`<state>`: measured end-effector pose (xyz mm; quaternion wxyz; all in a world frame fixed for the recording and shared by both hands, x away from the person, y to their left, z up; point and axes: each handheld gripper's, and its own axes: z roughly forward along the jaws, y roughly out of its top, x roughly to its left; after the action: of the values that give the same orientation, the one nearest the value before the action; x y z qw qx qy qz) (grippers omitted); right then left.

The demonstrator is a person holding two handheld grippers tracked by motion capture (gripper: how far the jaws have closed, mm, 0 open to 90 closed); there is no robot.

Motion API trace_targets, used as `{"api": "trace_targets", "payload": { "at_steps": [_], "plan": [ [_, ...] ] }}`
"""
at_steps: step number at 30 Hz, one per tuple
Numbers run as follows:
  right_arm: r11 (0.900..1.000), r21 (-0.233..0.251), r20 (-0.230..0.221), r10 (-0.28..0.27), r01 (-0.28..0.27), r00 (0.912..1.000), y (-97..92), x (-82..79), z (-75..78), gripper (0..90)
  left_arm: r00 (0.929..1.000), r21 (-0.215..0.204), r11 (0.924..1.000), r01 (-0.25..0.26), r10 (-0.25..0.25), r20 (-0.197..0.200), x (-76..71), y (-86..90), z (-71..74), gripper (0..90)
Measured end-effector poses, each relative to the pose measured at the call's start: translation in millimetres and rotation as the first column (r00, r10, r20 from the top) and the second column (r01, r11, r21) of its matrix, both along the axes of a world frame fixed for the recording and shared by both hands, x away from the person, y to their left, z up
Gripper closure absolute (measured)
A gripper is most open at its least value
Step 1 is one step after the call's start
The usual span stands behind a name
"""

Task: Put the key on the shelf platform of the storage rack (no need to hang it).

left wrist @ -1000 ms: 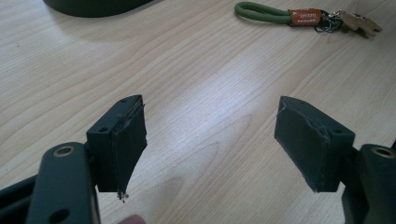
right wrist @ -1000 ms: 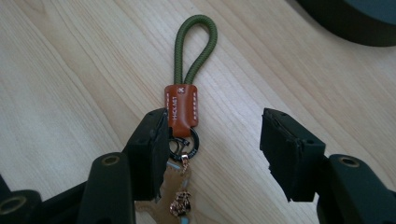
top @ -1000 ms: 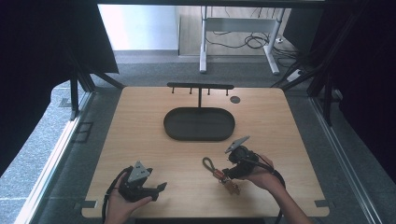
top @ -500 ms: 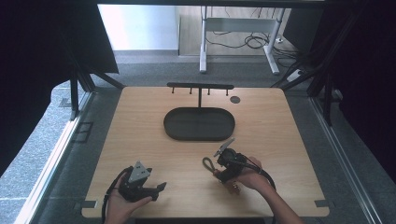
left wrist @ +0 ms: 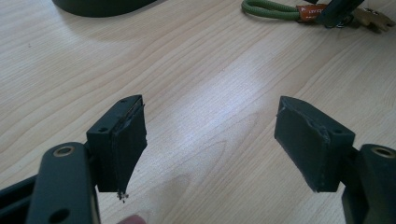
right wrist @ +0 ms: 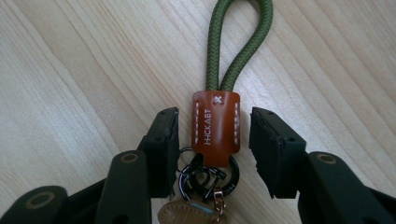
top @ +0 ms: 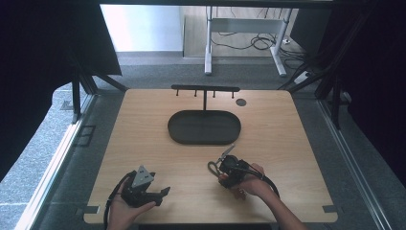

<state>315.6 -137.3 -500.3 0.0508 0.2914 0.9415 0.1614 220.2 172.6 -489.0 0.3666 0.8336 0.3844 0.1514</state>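
A pale wood-grain bench [top: 143, 139] stands on grey floor, with dark curtains at both sides and a white desk frame with cables beyond its far edge.

High view: a dark oval tray [top: 204, 127] lies at the middle of the bench, and a black T-shaped rack [top: 205, 89] with small pegs rises just behind it. A small dark disc [top: 241, 102] sits near the far right of the bench. The left tool [top: 161, 193], carrying its grey three-cornered plate, rests low on the bench near the front left, held by the left hand [top: 125, 214]. The right tool [top: 221, 168], held by the right hand [top: 251, 182], lies in front of the tray, slightly right of centre, with its tip at the keyring [top: 214, 167], whose loop shows on the bench.

Left gripper view: the left tool's [left wrist: 210, 142] jaws stand wide apart over bare wood, with nothing between them. The tray's edge [left wrist: 102, 5] shows at top left; the keyring [left wrist: 280, 8], with green cord and brown tab, lies at top right, where a dark part of the other tool crosses it.

Right gripper view: the right tool's [right wrist: 214, 142] jaws stand apart, one on each side of the keyring's brown leather tab [right wrist: 215, 127], with a narrow gap on both sides. The green cord loop [right wrist: 238, 44] runs away from the tab, flat on the wood. Black rings [right wrist: 208, 175] and a tan tag [right wrist: 187, 213] lie between the jaw arms, nearer the camera.
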Motion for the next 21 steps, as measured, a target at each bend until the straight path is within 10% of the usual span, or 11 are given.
{"api": "trace_targets", "payload": {
  "at_steps": [21],
  "plan": [
    [0.9999, 0.006, -0.017, -0.013, 0.013, 0.9998, -2.6, 3.4, -2.1, 66.1, 1.0000, 0.007, 1.0000, -0.005, 0.005, -0.002, 1.1, 0.3, -1.9, 25.7]
  ]
}}
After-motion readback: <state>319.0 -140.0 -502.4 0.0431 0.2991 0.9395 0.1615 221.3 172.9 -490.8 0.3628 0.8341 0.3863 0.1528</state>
